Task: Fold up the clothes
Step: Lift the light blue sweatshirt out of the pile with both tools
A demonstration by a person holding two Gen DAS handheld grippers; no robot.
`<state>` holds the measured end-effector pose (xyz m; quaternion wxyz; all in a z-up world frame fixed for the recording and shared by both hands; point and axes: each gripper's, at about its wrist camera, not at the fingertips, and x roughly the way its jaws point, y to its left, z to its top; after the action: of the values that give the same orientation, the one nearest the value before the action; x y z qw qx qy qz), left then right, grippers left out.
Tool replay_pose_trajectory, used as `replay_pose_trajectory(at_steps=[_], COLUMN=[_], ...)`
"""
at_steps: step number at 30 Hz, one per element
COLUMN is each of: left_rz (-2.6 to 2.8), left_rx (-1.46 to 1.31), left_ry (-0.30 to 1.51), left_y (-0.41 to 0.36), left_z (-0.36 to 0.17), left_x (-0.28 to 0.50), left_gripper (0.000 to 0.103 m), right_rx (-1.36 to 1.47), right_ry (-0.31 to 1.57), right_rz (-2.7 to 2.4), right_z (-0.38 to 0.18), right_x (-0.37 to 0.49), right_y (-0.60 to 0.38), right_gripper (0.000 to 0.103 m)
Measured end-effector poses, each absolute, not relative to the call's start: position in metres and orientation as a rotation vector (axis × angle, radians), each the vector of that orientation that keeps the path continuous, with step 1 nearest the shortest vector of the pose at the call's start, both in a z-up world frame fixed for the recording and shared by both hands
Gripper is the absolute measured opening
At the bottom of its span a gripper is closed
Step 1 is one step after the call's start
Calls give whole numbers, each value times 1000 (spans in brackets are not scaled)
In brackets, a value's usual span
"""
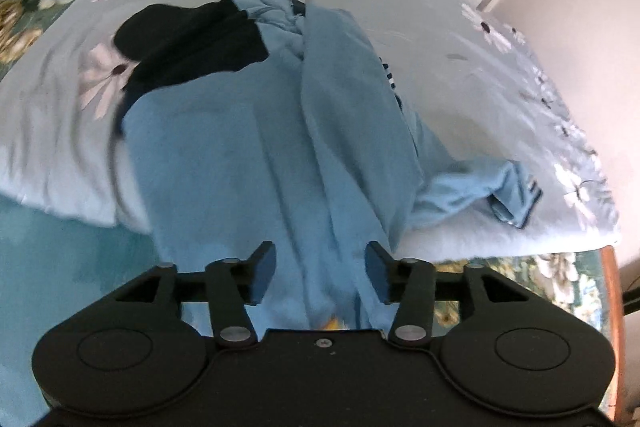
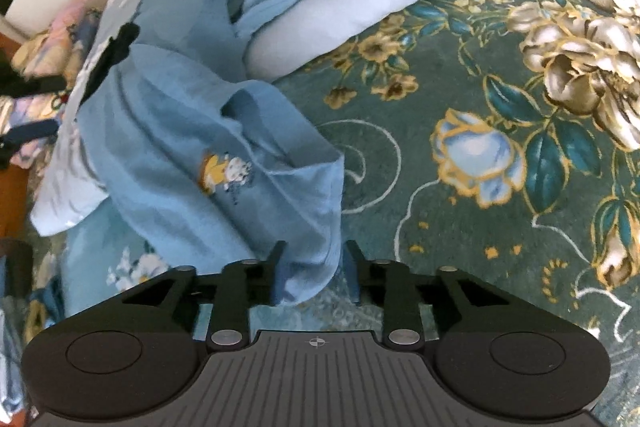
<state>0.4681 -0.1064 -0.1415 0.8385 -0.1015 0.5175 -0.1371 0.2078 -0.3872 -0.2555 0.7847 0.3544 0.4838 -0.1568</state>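
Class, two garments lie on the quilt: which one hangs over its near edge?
The light blue garment; the black garment lies wholly on the quilt.

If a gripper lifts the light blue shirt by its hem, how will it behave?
Probably floppy: the shirt lies in soft folds and drapes over the quilt edge. It looks thin, so likely light. The sleeve would probably trail and drag, and the black garment touching it may shift.

Light-blue shirt (image 1: 240, 155), rumpled, draped over duvet edge
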Motion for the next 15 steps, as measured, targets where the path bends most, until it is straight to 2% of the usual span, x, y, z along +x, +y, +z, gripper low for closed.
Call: replay_pose_trajectory(at_steps=[2, 4, 5, 15], left_rz=[-295, -292, -289, -272], left_rx=[-193, -174, -167, -159], left_ry=[1115, 1132, 1142, 1172], left_y=[-118, -126, -130, -149], left_z=[-153, -164, -169, -207], left_x=[486, 501, 509, 564], left_gripper=[69, 70, 72, 71], right_rx=[765, 768, 772, 790], right_ry=[1043, 1050, 1055, 1099], right_rz=[-353, -362, -367, -345], right_z=[-262, -268, -272, -306], right_x=[212, 216, 218, 249], right_y=[-390, -392, -393, -395], right_gripper=[50, 55, 64, 63])
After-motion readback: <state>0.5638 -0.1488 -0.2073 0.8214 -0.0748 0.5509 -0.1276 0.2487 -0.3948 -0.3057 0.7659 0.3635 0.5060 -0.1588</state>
